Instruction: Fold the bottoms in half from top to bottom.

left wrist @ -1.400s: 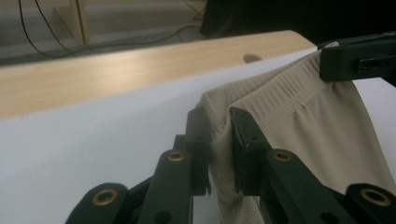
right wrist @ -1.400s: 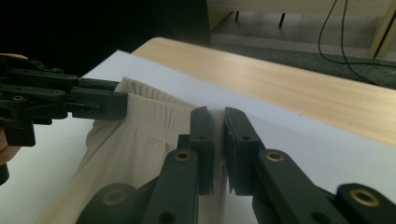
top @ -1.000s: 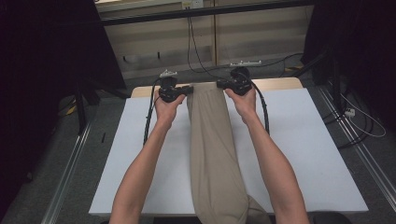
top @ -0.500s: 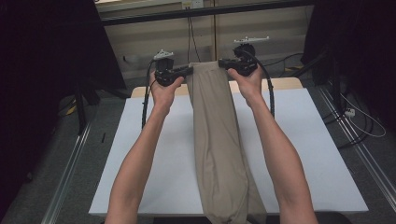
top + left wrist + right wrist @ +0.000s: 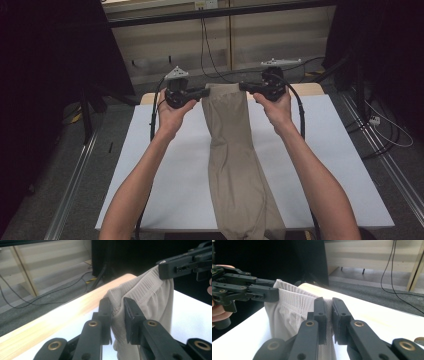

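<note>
A: What is the cloth like?

B: One pair of beige trousers [image 5: 231, 150], folded lengthwise into a long narrow strip. The fabric is finely woven, with a ribbed waistband at the top edge. The waistband end is held up off the white table [image 5: 165, 170] at its far side; the rest slopes down and lies along the middle of the table to its near edge.

A: And the grippers?

B: Two. The left gripper [image 5: 202, 92] is clamped on the left corner of the waistband, and the right gripper [image 5: 243, 87] pinches the right corner. In each gripper view the fabric sits squeezed between the two black jaws, with the other gripper biting the far corner.

A: Anything else to count?

B: Two bare forearms, one table, several black cables [image 5: 207, 47] on the floor behind.
</note>
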Demonstrator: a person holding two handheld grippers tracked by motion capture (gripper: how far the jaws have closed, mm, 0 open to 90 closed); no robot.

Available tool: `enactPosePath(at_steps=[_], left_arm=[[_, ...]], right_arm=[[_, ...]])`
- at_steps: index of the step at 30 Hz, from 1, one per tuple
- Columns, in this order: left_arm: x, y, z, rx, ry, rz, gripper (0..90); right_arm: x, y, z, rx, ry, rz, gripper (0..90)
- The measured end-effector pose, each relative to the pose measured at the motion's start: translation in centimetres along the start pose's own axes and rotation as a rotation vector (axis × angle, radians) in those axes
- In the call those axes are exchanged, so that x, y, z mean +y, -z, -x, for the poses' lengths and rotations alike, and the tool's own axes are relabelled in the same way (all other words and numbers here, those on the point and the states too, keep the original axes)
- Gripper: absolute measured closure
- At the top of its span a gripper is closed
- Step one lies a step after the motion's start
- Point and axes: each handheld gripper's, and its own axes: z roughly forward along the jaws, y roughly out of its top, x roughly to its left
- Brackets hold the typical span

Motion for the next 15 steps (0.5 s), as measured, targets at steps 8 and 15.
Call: enactPosePath(at_steps=[8, 15], left_arm=[[-2.2, 3.0, 4.2, -0.055, -0.035, 0.008, 76.8], [-5.0, 4.4, 7.7, -0.109, -0.086, -0.022, 76.6]], right_arm=[[-2.6, 3.9, -1.9, 0.086, 0.020, 0.006, 83.1], [-6.2, 7.0, -3.5, 0.113, 0.042, -0.019, 83.1]])
